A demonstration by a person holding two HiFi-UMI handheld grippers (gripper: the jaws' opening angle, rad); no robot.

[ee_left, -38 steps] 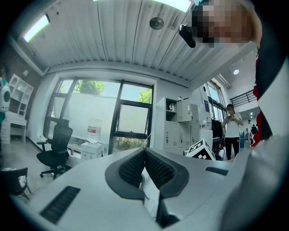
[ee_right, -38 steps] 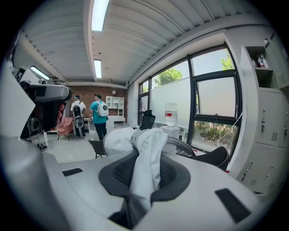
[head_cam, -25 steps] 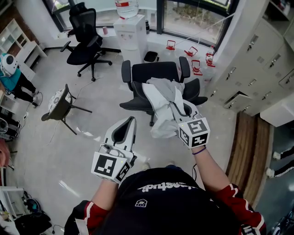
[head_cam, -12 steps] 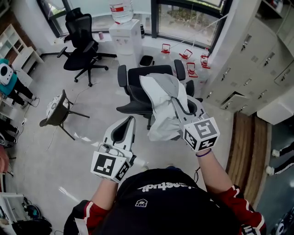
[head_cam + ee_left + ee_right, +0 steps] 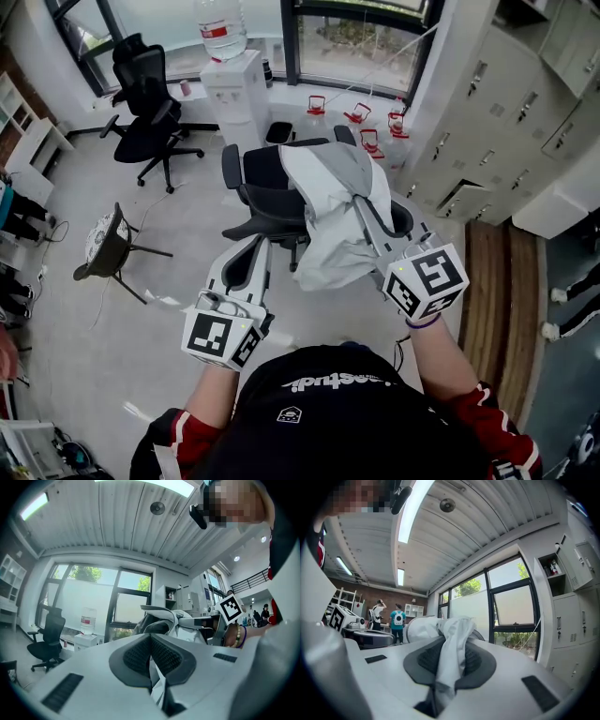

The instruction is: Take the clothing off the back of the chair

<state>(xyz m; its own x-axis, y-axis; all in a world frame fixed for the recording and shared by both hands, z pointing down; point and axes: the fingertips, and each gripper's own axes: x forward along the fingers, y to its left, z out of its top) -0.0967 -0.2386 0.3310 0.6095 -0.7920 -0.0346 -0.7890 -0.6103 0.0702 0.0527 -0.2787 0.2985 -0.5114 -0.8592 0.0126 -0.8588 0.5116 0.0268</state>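
Head view shows us our right gripper (image 5: 361, 203) pinching the garment (image 5: 333, 211), held up before the chair (image 5: 258, 187) and hiding most of its back. Our left gripper (image 5: 258, 244) is pressed together, empty. The print on our shirt (image 5: 328, 417) is upside down and unreadable.

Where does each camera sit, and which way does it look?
Head view: on the person's head, looking down at the chair, jacket, left claw and right claw; arms and chest show.
Left gripper view: on the left claw, looking along its shut jaws towards the window; the right wrist shows.
Right gripper view: on the right claw, looking along jaws clamped on the jacket; a red sleeve shows at left.
Shared: all three see the jacket.
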